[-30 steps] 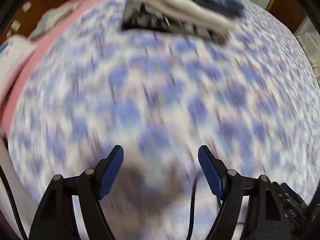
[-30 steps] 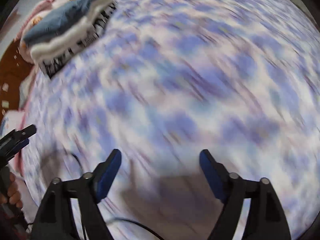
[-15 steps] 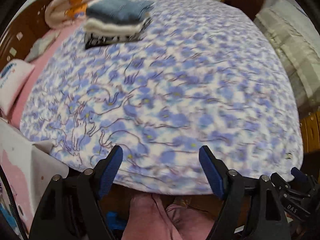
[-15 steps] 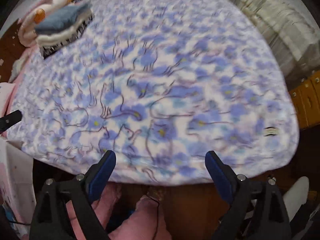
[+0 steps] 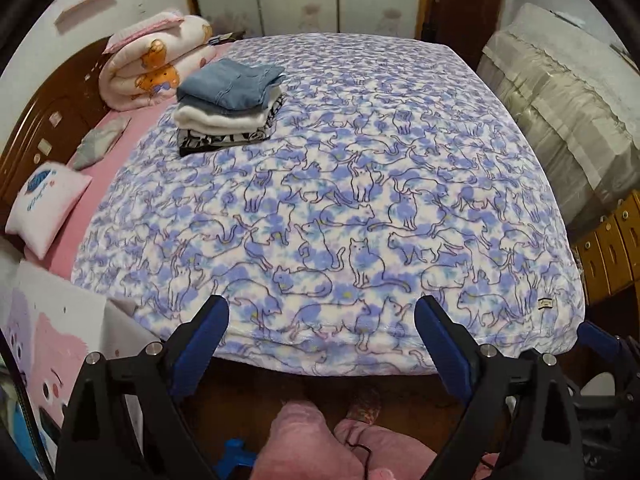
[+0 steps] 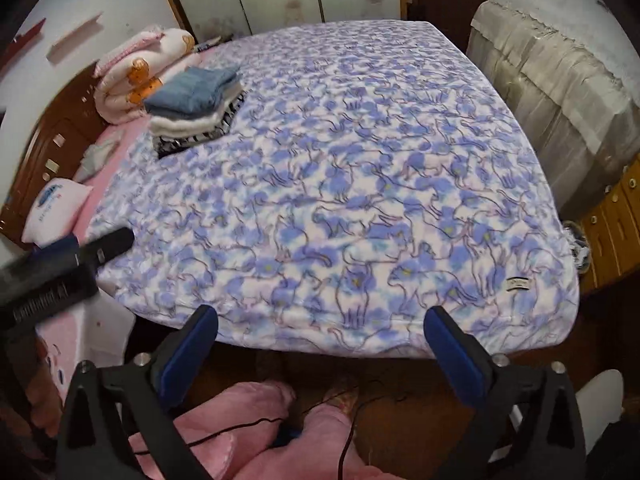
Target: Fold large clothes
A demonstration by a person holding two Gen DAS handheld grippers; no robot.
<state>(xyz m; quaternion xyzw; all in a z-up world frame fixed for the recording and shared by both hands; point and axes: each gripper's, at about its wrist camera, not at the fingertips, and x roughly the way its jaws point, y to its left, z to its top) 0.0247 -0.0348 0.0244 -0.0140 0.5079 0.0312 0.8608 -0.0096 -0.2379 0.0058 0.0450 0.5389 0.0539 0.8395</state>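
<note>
both grippers held back from the near edge of the bed, above the floor, neither touching cloth. left gripper (image 5: 322, 330): jaws spread wide, nothing between the blue pads (image 5: 434, 336); right gripper (image 6: 320, 338): likewise wide open and empty. the stand-off probably gives a full view of the work surface before a next garment is fetched, though no unfolded garment shows in either view. the task's things visible are three folded clothes in one stack (image 5: 228, 114) at the far left of the cat-print fleece blanket (image 5: 360, 208): folded blue jeans (image 5: 230, 84) on top, a folded white garment (image 5: 218, 118) under them, a black-and-white patterned garment (image 5: 224, 140) at the bottom. the stack sits off to the side, near the rolled pink quilt (image 5: 154, 64) and the wooden headboard (image 5: 36, 120), probably to keep the middle of the blanket free for spreading large pieces. its long axis runs roughly left to right, tilted so that the right end lies farther away; the layers are offset, with the bottom piece jutting out towards the near side. whether the folds or the loose edges face the viewer cannot be told. the blanket lies flat and smooth, with a sewn label (image 5: 545, 303) at its near right corner. a small white cushion (image 5: 46, 204) rests on the pink sheet (image 5: 108, 164) at left. the operator's pink-trousered legs (image 6: 248, 432) stand close to the bed. judged from the layout, part of the folding is done.
</note>
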